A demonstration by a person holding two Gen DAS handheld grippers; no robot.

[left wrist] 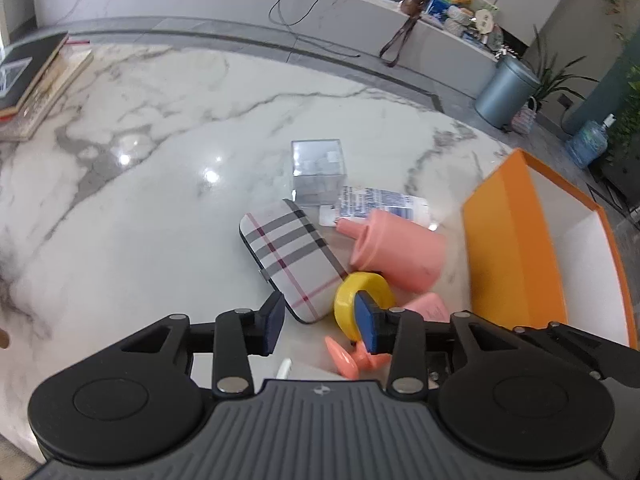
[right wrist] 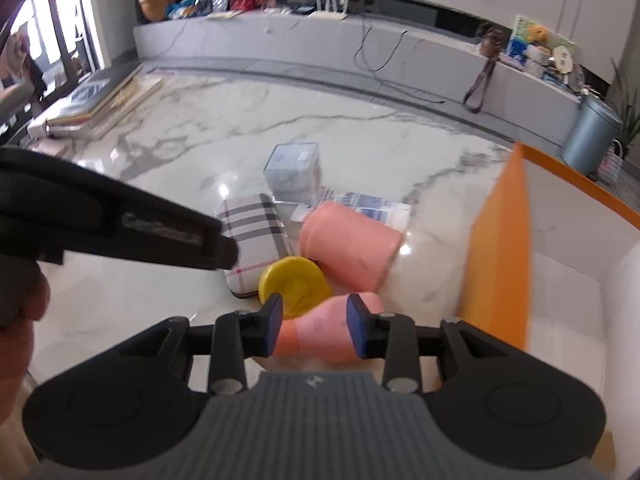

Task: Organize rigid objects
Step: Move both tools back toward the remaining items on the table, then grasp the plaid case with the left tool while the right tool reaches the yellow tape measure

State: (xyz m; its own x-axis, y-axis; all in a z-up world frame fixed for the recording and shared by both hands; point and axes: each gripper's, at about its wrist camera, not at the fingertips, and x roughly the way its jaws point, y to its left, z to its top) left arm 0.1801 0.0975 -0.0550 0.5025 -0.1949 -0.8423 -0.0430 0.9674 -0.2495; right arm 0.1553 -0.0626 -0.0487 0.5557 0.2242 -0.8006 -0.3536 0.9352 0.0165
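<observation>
A pile lies on the marble floor: a plaid case (left wrist: pixel 288 256), a yellow ring (left wrist: pixel 362 300), a large pink bottle (left wrist: pixel 400 252) on its side, a small pink bottle (right wrist: pixel 320 332), a clear box (left wrist: pixel 318 168) and a blue-printed clear bottle (left wrist: pixel 376 202). My left gripper (left wrist: pixel 320 322) is open above the case's near corner and the ring, pressing on neither. My right gripper (right wrist: pixel 316 326) is open, and the small pink bottle shows between its fingers. An orange box (right wrist: pixel 496 248) with a white inside stands open on the right.
A small salmon-coloured piece (left wrist: pixel 344 356) lies just under my left gripper. Stacked books and frames (left wrist: pixel 36 80) sit far left. A grey bin (left wrist: pixel 506 92), a plant and a water jug stand far right by a low ledge with hanging cables.
</observation>
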